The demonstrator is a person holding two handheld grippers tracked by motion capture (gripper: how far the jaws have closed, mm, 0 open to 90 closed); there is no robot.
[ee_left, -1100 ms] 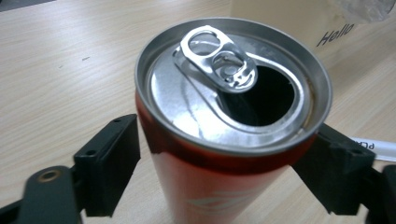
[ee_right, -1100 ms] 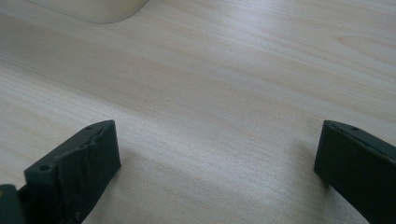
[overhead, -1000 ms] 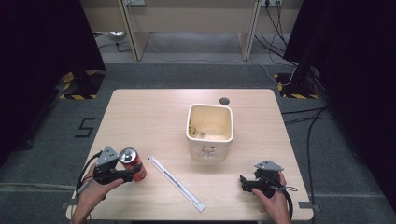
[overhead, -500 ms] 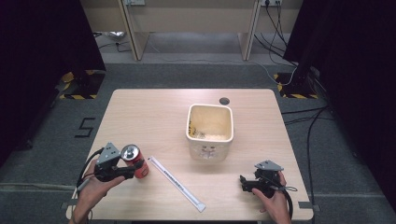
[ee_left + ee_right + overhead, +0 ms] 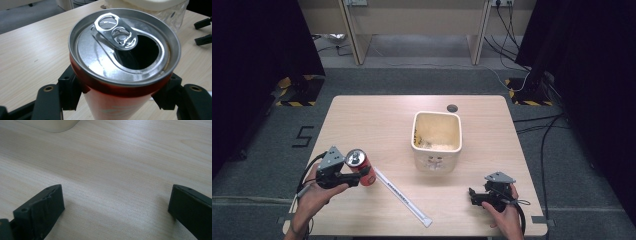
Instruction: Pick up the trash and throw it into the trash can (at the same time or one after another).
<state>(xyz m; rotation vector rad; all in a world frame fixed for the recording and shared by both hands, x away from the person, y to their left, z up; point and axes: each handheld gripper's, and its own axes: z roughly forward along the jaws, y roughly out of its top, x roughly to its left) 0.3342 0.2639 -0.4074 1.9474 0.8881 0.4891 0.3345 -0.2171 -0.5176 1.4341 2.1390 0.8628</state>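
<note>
The left gripper [image 5: 354,176] clamps its jaws on a red can [image 5: 120,75] with an opened top at the desk's [image 5: 377,120] front left, its label unreadable, while the right gripper [image 5: 115,212] rests spread wide and empty near a cream bin [image 5: 437,140].

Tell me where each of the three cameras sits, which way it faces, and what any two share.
High view: above the person's table edge, facing forward and down; both hands, left gripper and right gripper show.
Left gripper view: rides that gripper, looking along its jaws clamped on the opened red can.
Right gripper view: rides that gripper, looking over bare table between spread jaws.
Shared: the can and cream bin appear in high and left gripper views.
</note>
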